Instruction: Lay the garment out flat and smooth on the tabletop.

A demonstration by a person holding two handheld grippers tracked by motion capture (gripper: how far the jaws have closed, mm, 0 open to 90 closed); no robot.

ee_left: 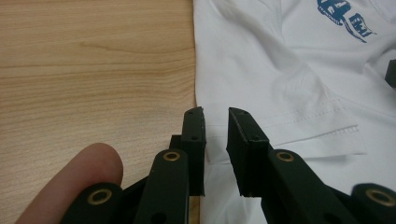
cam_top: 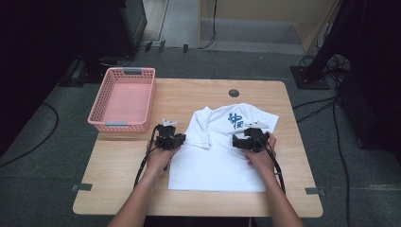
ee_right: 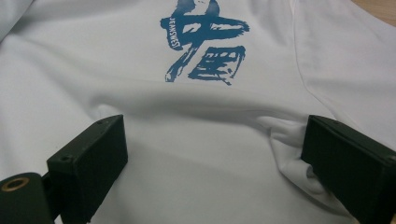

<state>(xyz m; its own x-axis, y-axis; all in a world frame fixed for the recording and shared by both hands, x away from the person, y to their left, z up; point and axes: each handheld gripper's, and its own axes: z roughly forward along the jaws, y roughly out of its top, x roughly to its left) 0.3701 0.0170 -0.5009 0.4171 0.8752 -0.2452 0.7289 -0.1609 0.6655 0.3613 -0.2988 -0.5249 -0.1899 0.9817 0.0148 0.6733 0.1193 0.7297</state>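
Observation:
A white T-shirt (cam_top: 215,161) with a blue print (cam_top: 235,120) lies spread on the wooden table (cam_top: 118,161), its top part folded over. My left gripper (cam_top: 176,138) is at the shirt's left edge beside the sleeve. In the left gripper view its jaws (ee_left: 216,112) stand a narrow gap apart, the shirt's edge (ee_left: 205,79) runs up between them, and the pads do not press on it. My right gripper (cam_top: 249,139) hovers over the shirt's right half. In the right gripper view it (ee_right: 215,126) is wide open over white cloth (ee_right: 201,154), just below the print (ee_right: 205,42).
A pink plastic basket (cam_top: 124,99) stands at the table's back left corner with nothing showing inside. A round cable hole (cam_top: 233,92) sits near the back edge. Cables trail from both grippers along the person's forearms. Dark stands and cables surround the table on the floor.

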